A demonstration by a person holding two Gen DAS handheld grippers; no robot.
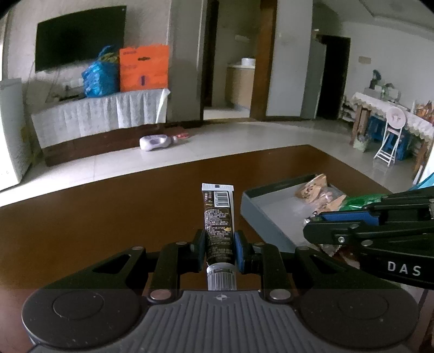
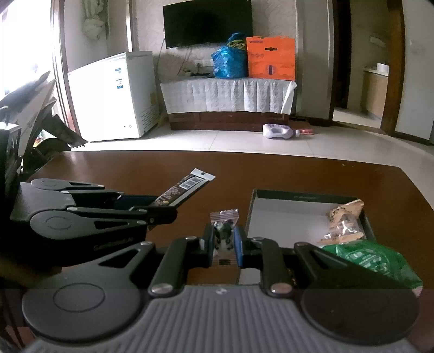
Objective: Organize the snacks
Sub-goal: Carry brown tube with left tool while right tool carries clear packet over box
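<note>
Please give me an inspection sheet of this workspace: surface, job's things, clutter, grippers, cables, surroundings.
Surface: brown table, mostly bare.
Job's things: dark tube; small clear packet; grey tray holding tan snack packs and a green bag.
Clutter: nothing seen.
Grippers: left gripper shut on the tube; right gripper shut on the packet.
Cables: a wire hangs below the TV.
Surroundings: white freezer, bottle on floor.

Dark tube (image 1: 218, 217) and small clear candy packet (image 2: 224, 230) (both clamped).
</note>
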